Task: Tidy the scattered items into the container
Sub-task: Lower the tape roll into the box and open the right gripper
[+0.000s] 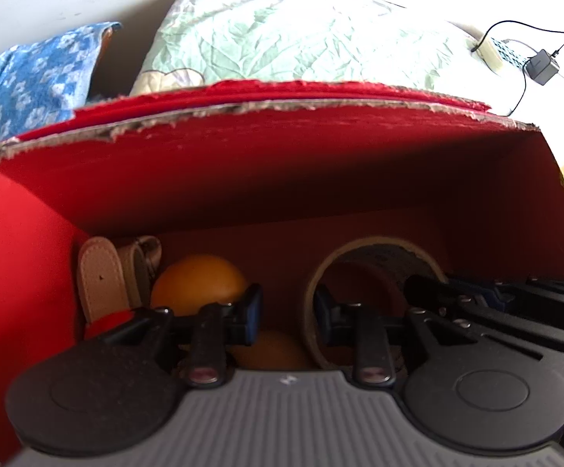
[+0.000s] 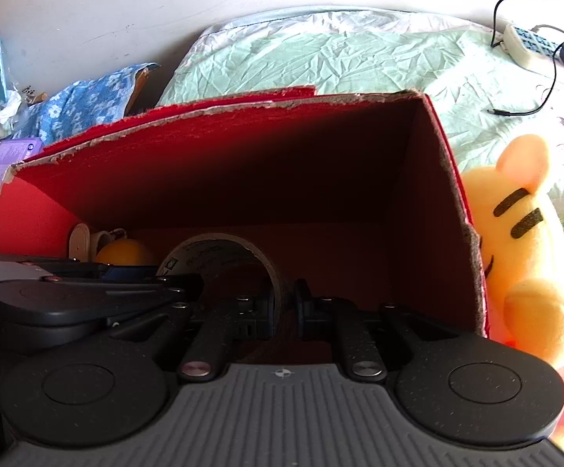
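Observation:
A red cardboard box (image 1: pixel 243 163) with a torn rim fills both views, and both grippers reach inside it. On its floor lie a tan leather strap (image 1: pixel 99 276), an orange ball (image 1: pixel 200 280) and a second orange ball (image 1: pixel 274 350). My left gripper (image 1: pixel 286 311) is open just above the balls, with nothing between its fingers. A brown tape roll (image 2: pixel 219 241) stands on edge in the box (image 2: pixel 204 155). My right gripper (image 2: pixel 284 307) is shut on the roll's right rim. In the left wrist view the tape roll (image 1: pixel 379 245) stands to the right of my left fingers.
The box rests on a bed with a pale green quilt (image 2: pixel 321 58). A yellow plush toy (image 2: pixel 523 233) leans on the box's right wall. A blue floral cloth (image 1: pixel 36 78) and a purple carton (image 2: pixel 5 171) lie to the left. A power strip with adapter (image 2: pixel 523 44) is at the far right.

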Available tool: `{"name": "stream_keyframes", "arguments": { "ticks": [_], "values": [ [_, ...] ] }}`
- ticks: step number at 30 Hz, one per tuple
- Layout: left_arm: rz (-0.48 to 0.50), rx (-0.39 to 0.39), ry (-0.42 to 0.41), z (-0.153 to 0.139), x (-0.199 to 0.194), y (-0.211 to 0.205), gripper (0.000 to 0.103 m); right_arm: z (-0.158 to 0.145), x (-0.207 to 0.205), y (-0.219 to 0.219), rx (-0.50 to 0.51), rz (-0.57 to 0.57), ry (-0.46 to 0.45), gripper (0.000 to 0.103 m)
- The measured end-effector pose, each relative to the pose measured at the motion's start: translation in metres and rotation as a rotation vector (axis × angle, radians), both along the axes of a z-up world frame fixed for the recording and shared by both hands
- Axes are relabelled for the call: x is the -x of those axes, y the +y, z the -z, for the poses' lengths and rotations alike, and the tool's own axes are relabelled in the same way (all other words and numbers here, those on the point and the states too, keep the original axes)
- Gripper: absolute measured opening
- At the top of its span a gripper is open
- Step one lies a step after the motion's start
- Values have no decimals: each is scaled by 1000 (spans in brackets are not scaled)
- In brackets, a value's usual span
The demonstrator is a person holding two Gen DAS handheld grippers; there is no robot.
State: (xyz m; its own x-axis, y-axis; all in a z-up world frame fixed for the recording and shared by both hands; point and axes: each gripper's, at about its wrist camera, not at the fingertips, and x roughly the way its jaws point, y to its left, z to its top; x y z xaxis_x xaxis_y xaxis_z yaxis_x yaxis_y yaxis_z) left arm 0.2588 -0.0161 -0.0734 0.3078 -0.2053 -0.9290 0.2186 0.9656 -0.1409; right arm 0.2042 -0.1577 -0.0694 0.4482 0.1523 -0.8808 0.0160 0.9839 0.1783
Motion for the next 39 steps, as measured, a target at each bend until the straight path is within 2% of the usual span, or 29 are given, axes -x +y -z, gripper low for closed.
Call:
{"name": "stream_keyframes", "arguments": {
  "ticks": [5,19,23,34,39],
  "values": [
    [-25,0,10,1,-2,4,32,4,-5,0,-50,-41,39,11],
    [-34,13,9,0,-4,7,34,6,-9,2,-54,-42,51,14],
    [-30,28,8,-2,-5,8,39,2,-5,-1,-61,-18,23,16],
    [-32,42,0,-4,-3,8,45,-6,7,-7,-57,21,-45,16],
    [-20,35,-33,-9,0,7,46,-13,19,-2,20,33,-112,22]
  ]
}}
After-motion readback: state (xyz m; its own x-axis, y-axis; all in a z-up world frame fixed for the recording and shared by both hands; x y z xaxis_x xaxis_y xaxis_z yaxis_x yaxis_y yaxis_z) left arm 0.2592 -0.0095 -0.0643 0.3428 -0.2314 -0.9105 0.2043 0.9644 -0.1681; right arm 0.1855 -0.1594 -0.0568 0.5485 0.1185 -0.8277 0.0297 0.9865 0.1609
